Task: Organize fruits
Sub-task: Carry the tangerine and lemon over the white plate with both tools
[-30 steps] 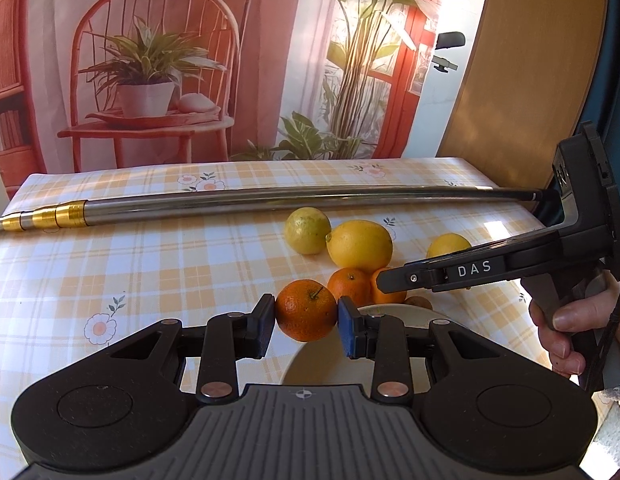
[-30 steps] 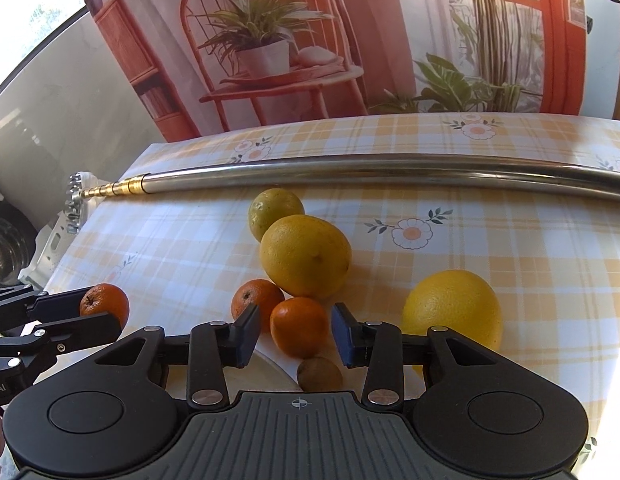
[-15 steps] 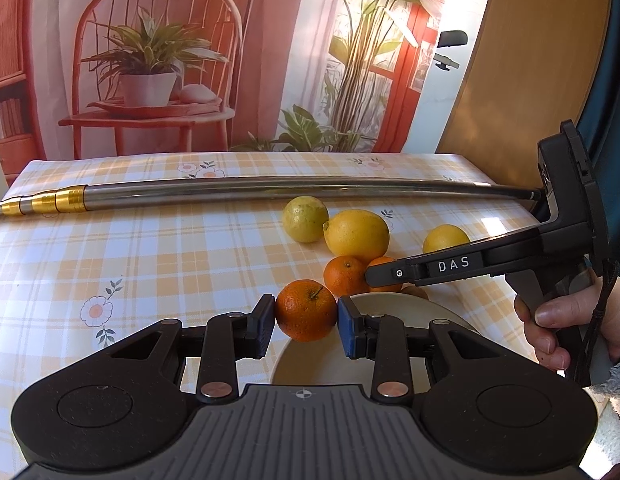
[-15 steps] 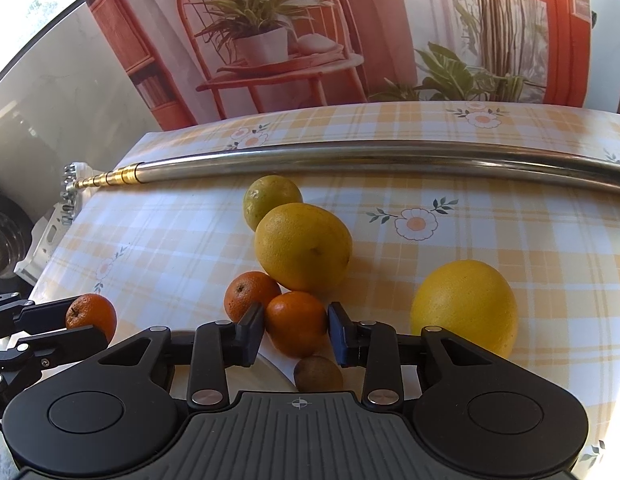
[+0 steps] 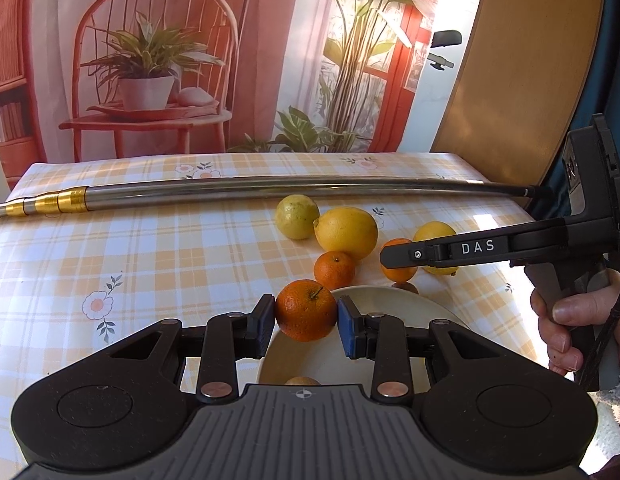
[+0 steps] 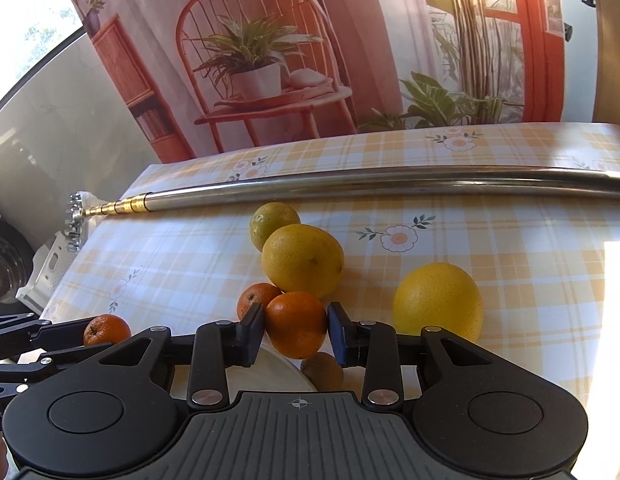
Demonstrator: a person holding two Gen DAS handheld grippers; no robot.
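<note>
Nearest to us, our left gripper (image 5: 305,326) is clamped on a round orange mandarin with a short green stem (image 5: 305,315), holding it just above the near rim of a pale cream round plate (image 5: 410,308). A small yellowish fruit (image 5: 301,381) peeps out on the plate below the gripper body; we cannot tell what kind it is.

In the right wrist view, our right gripper (image 6: 295,334) has its pads against both sides of a second smooth orange mandarin (image 6: 296,323), so we judge it clamped too, though whether that fruit is lifted off the checked yellow-and-white tablecloth (image 6: 510,248) we cannot tell. A small brown kiwi (image 6: 322,370) lies just beneath it, beside the plate's edge.

Just behind sits a third small orange mandarin (image 6: 255,300), touching a large yellow lemon (image 6: 302,260). A greenish-yellow lime (image 6: 273,220) rests behind the lemon, and another big yellow lemon (image 6: 438,302) lies apart to the right. Farthest back, a long silver telescopic pole with gold bands (image 6: 350,188) crosses the table.

We judge the step in hand to be carrying mandarins to the plate. Next we should lower the left fruit onto bare plate clear of the small yellowish one, spread the fingers gently, then bring the right mandarin over without nudging the kiwi.
</note>
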